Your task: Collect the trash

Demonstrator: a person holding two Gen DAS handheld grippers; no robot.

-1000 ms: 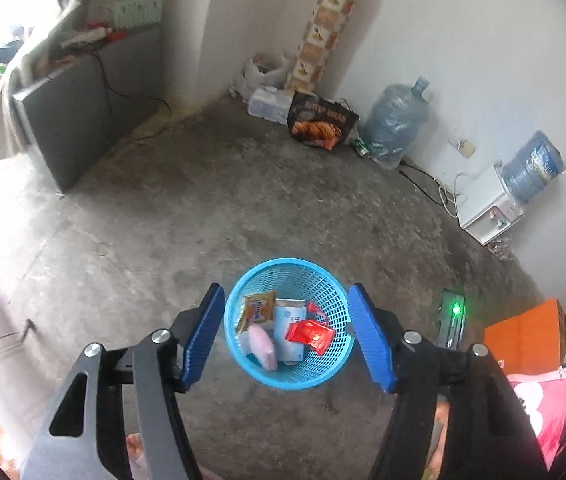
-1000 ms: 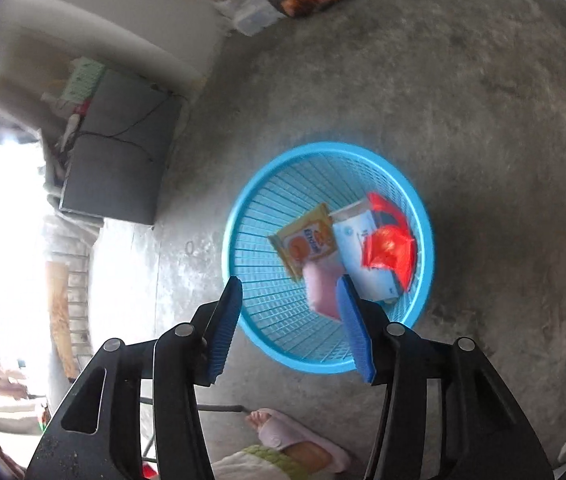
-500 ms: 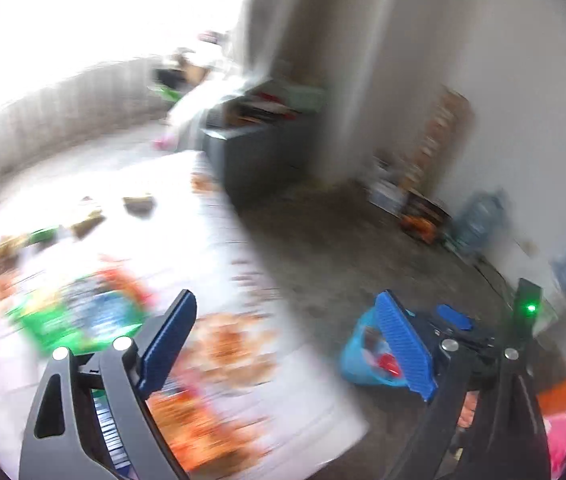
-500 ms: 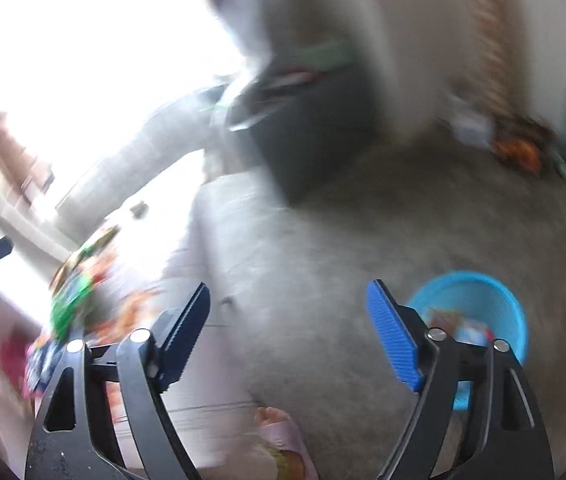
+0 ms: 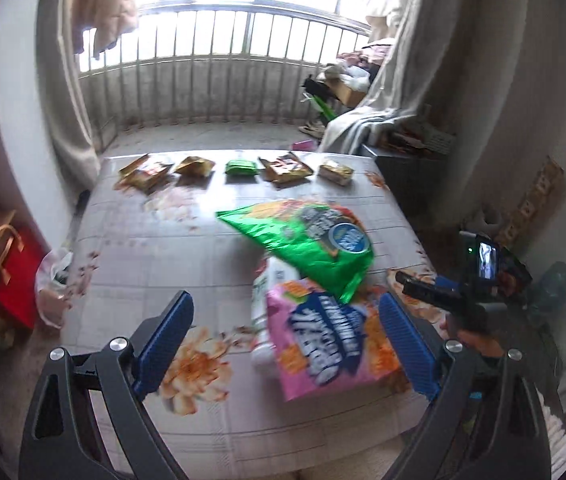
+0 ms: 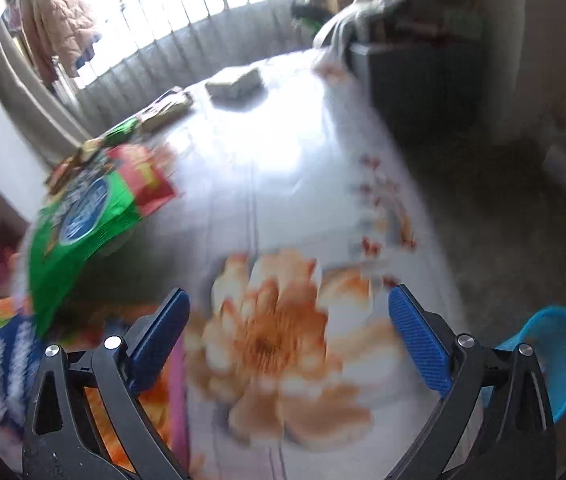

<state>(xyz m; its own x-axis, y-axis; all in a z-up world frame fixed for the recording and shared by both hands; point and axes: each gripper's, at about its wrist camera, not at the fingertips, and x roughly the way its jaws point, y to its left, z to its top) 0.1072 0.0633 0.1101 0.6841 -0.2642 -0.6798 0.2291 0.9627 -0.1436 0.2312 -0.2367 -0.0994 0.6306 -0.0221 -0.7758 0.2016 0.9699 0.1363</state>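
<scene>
Blue basket (image 6: pixel 551 364) now sits aside; both grippers (image 5: pixel 283 340) (image 6: pixel 289 336), just spread wide and empty, face the table (image 5: pixel 203 264).

Lived-in home, room opening onto a balcony. Evidence: railed balcony (image 5: pixel 219 60) at far end with a quilted jacket (image 5: pixel 103 4) hanging far left, curtains (image 5: pixel 67 92) both sides, bare concrete floor (image 6: pixel 503 240), low table under a floral cloth (image 5: pixel 203 272), red gift bag (image 5: pixel 7 276) on the left, water jug (image 5: pixel 555 288) by the right wall.
</scene>
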